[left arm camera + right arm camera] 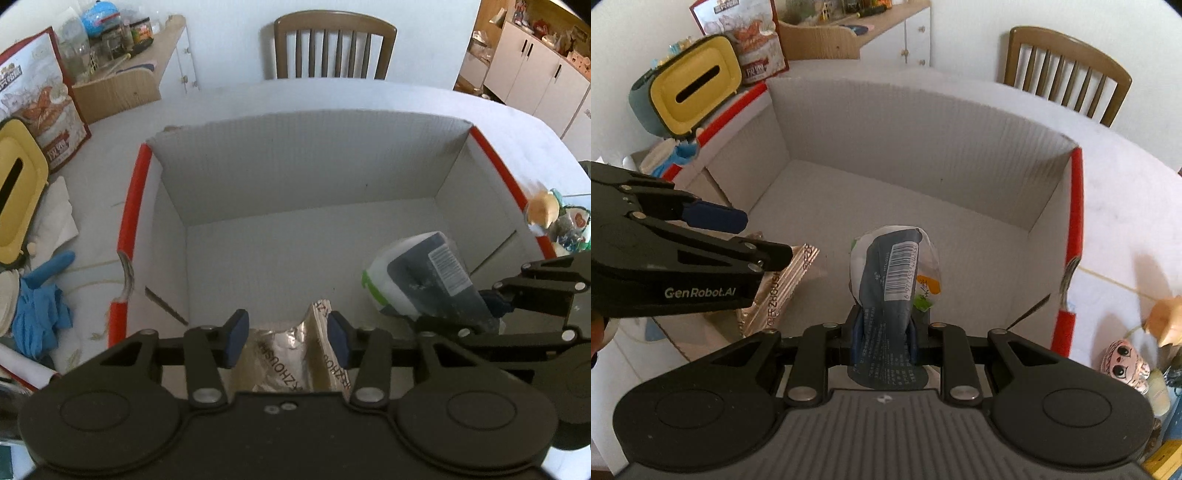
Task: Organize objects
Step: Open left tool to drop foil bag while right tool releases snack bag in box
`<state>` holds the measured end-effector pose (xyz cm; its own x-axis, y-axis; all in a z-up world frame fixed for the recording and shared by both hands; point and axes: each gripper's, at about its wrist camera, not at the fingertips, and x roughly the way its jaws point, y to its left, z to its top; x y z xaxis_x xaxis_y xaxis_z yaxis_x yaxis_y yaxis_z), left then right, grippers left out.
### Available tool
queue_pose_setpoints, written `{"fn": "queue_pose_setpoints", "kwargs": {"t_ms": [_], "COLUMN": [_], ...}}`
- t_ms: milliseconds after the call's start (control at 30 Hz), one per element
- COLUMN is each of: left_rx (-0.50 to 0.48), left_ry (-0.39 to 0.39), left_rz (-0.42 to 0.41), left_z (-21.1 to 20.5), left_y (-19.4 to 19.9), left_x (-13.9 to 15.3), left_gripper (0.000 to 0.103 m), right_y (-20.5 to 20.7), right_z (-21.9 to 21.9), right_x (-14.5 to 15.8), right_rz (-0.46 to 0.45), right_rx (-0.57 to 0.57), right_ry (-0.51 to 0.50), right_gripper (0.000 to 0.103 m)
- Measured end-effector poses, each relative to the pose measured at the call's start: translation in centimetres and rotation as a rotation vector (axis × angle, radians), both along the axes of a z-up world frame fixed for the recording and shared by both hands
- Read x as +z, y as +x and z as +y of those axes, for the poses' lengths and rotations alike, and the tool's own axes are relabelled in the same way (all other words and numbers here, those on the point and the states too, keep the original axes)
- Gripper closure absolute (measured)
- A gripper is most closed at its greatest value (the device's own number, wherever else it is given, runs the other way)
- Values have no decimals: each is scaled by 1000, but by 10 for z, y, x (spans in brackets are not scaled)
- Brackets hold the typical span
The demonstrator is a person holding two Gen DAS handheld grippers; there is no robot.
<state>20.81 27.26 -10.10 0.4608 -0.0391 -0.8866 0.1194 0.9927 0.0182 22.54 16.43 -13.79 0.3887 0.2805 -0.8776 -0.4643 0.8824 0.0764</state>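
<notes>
A brown slatted wooden chair [334, 48] stands against a plain white wall [229, 40] behind the pale tabletop [517, 136]. White cabinets [535, 70] stand at right; a cluttered white sideboard [177, 55] at left.

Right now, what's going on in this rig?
A person is packing items into an open cardboard box using two handheld grippers. The right gripper is shut on a dark blue packet with a barcode, held over the box floor. The left gripper is open above a silvery foil packet lying in the box. A yellow tissue box and blue gloves sit outside.
</notes>
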Motion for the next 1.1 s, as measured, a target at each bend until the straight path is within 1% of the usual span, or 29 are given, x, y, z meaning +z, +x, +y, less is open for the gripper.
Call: {"fn": "queue_pose_setpoints", "kwargs": {"t_ms": [133, 300, 400, 433, 467, 533, 700, 767, 1000, 1100], "left_rx": [-5, -3, 0, 3, 3, 5, 6, 4, 7, 10], "left_ry": [7, 7, -7, -10, -14, -19, -29, -28, -60, -72], "left_rz": [17, 31, 26, 20, 13, 4, -22, -40, -87, -119], "left_z": [-2, -3, 2, 2, 3, 4, 4, 5, 4, 3], "left_y": [-1, 2, 6, 5, 4, 2, -3, -7, -21, -29], "left_x": [-4, -7, -6, -5, -3, -1, 8, 12, 33, 44], "left_gripper": [56, 53, 47, 44, 43, 42, 41, 39, 39, 39], "right_y": [0, 2, 2, 2, 1, 0, -5, -7, -21, -29], "right_z": [2, 1, 0, -2, -3, -6, -12, -15, -27, -33], "right_x": [-4, -4, 0, 1, 4, 10, 24, 31, 56, 65], "right_rz": [9, 19, 17, 14, 7, -9, -31, -36, -72, -85], "right_rx": [10, 8, 16, 15, 11, 10, 3, -4, -19, -24], "right_ry": [-11, -8, -4, 1, 4, 23, 48, 67, 109, 131], "right_gripper": [79, 73, 72, 68, 56, 50, 50, 50, 50, 50]}}
